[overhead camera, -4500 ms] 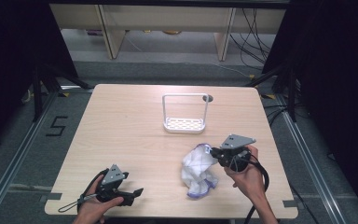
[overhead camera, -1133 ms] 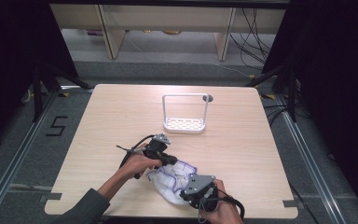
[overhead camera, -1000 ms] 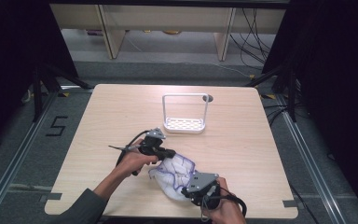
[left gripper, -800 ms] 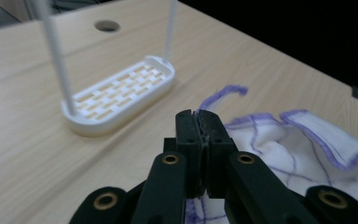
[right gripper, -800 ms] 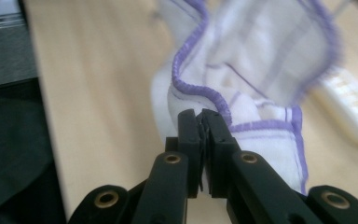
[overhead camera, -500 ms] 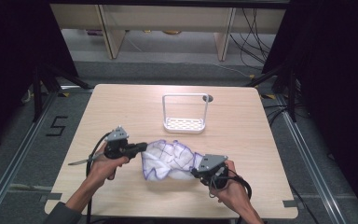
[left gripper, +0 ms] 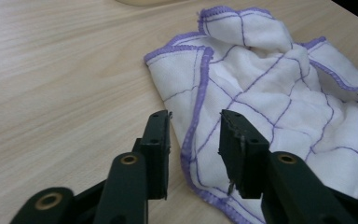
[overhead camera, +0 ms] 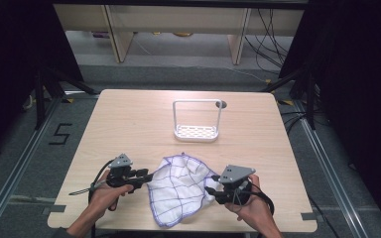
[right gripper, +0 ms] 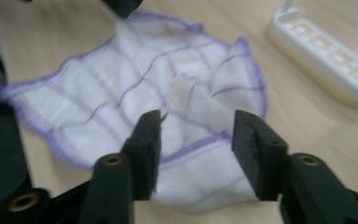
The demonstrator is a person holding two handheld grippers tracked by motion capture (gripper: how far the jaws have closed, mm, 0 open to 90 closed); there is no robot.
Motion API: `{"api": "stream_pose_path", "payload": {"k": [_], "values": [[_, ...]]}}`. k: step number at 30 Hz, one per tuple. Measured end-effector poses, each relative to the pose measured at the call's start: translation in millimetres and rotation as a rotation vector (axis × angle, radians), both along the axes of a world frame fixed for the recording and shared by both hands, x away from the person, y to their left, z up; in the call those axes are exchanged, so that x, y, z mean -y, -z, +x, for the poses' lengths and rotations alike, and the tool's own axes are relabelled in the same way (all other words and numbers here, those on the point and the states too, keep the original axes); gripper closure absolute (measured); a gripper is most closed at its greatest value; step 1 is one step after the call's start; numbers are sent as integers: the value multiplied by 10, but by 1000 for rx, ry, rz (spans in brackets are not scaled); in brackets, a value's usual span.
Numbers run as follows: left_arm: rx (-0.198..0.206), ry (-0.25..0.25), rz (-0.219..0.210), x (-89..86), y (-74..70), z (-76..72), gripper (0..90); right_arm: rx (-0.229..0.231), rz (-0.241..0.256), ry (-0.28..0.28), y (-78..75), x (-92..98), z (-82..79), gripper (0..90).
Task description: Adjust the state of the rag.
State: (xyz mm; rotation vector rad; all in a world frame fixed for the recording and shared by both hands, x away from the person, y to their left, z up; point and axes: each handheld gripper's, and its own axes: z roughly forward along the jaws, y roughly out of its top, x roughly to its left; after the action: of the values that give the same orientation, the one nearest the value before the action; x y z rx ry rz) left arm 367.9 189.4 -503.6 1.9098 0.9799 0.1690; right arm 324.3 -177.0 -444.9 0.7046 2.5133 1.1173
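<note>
Cloth [overhead camera: 178, 186]: one piece, white, soft woven fabric with a thin purple grid of lines and a purple stitched hem all round. You find it on the near half of the table [overhead camera: 129, 119], spread mostly open but not flat. Its far edge is rumpled, with raised folds and a corner turned over on itself. Creases run across the middle. A near corner reaches the table's front edge. In the left gripper view you see its hemmed side edge [left gripper: 200, 107] lying on the wood; in the right gripper view you see a hemmed fold [right gripper: 200, 142] across its middle.
</note>
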Motion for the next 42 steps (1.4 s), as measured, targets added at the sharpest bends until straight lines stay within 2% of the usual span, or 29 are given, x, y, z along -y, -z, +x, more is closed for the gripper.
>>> {"api": "stream_pose_path", "payload": {"k": [3,6,7,8,10,13,14,15,16,17,18,19,20,21,22,24,26,27,28,30,31,33,34,35,37,38,40,41,42], "values": [[27,-21,16,-17,-42,0,527,-2,10,42,-39,-14,138,481],[38,-50,28,-15,-62,17,475,-3,1,81,-45,-101,401,441],[33,-54,22,-6,-52,21,467,-39,-16,92,-30,-160,515,433],[34,-41,36,-12,-46,32,467,-56,-14,104,4,-217,605,432],[28,-51,53,-4,-25,45,446,-90,-16,110,71,-298,762,430],[31,-53,45,33,-2,73,405,-144,-46,100,179,-430,934,425],[27,-48,57,56,0,79,400,-164,-41,90,216,-474,963,445],[33,-48,56,84,13,90,401,-166,-35,61,269,-524,996,521],[35,-34,77,119,30,112,402,-183,-47,58,283,-547,994,569],[34,-39,76,151,45,122,424,-185,-71,59,303,-577,999,673],[45,-26,89,182,71,146,468,-178,-89,29,303,-566,1014,764],[57,-20,97,195,78,152,586,-146,-69,21,298,-562,1000,842],[75,-28,86,224,90,154,669,-135,-77,13,261,-540,988,861],[86,-30,95,222,79,152,753,-89,-70,11,207,-509,969,870],[92,-24,92,209,67,157,809,-85,-71,10,137,-470,946,875],[107,-45,79,166,26,151,856,-54,-52,47,48,-389,911,877],[124,-50,104,115,-8,154,865,-47,-33,77,-49,-251,878,877],[125,-62,78,117,-4,156,866,-37,-45,93,-77,-176,870,877],[131,-69,79,106,-4,159,867,-30,-53,110,-87,-123,864,877],[131,-61,89,103,2,167,869,-36,-67,143,-52,-11,866,877],[137,-68,93,109,8,166,869,-27,-85,161,9,31,873,877],[137,-59,102,110,26,176,869,-42,-139,186,101,95,897,876],[129,-55,107,108,45,186,869,-67,-154,199,129,112,904,876],[124,-51,100,112,66,194,867,-105,-140,228,190,132,913,873],[110,-59,107,122,115,202,849,-131,-137,242,266,141,928,862],[102,-56,113,127,151,210,841,-151,-162,228,275,149,934,851],[102,-45,139,113,178,219,832,-145,-198,238,329,115,942,802],[103,-55,133,124,183,218,813,-143,-215,245,326,104,941,762],[106,-51,144,117,176,216,798,-130,-211,262,306,107,935,722]]}}
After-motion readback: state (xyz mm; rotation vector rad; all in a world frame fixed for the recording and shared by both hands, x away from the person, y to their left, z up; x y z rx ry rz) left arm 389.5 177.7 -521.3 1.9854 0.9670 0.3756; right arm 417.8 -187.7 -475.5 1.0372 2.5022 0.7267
